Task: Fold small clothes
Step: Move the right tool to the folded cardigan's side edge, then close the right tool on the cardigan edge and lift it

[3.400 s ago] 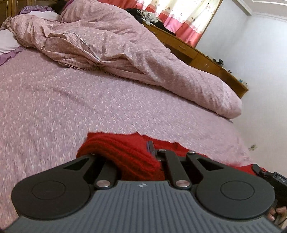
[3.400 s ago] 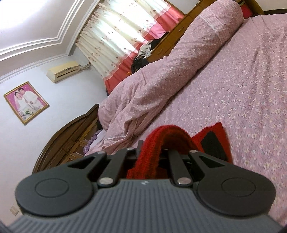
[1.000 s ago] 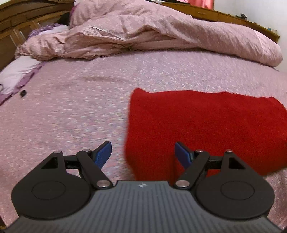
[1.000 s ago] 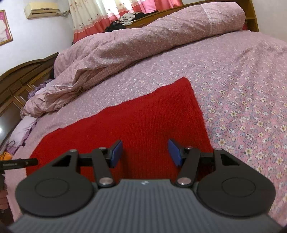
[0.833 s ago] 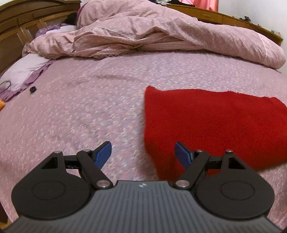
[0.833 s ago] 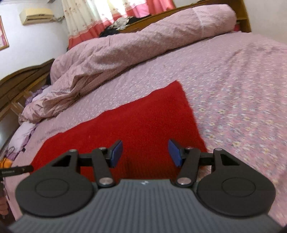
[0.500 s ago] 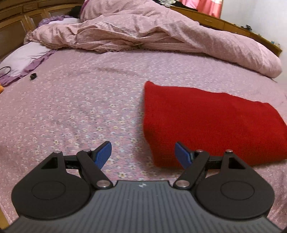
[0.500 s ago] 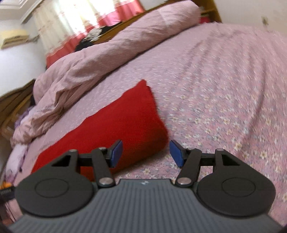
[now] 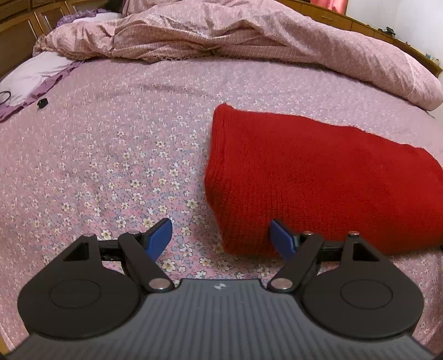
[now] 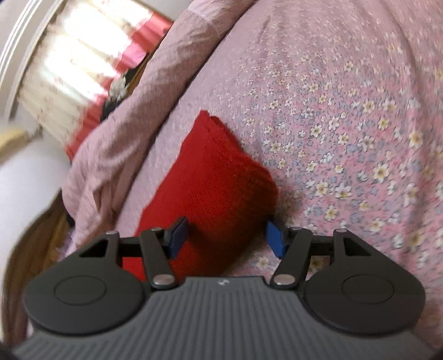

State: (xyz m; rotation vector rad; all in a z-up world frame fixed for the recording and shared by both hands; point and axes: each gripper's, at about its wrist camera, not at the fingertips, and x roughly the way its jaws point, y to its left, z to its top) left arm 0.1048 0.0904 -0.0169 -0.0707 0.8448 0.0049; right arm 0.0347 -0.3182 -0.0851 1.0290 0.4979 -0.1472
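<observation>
A red knitted garment (image 9: 318, 180) lies folded flat on the flowered pink bedsheet (image 9: 110, 152). My left gripper (image 9: 221, 238) hovers low at its near left corner, open, blue pads wide apart. That corner sits between them and the right fingertip (image 9: 281, 239) overlaps the knit without pressing. In the right wrist view the picture is tilted and blurred. The garment (image 10: 216, 171) runs away from my right gripper (image 10: 225, 238), whose jaws stand apart around its near end. Neither pad squeezes the cloth.
A bunched pink duvet (image 9: 249, 33) lies across the far side of the bed. A white and purple pillow (image 9: 36, 74) and a small black object (image 9: 42, 103) sit at the left. Wooden headboard (image 9: 16, 22) behind, curtains (image 10: 69, 69) beyond the duvet.
Both grippers, earlier shut on the raised red knit, have let it go. It now lies folded on the sheet. Both have sunk toward its ends, and the right one has rolled.
</observation>
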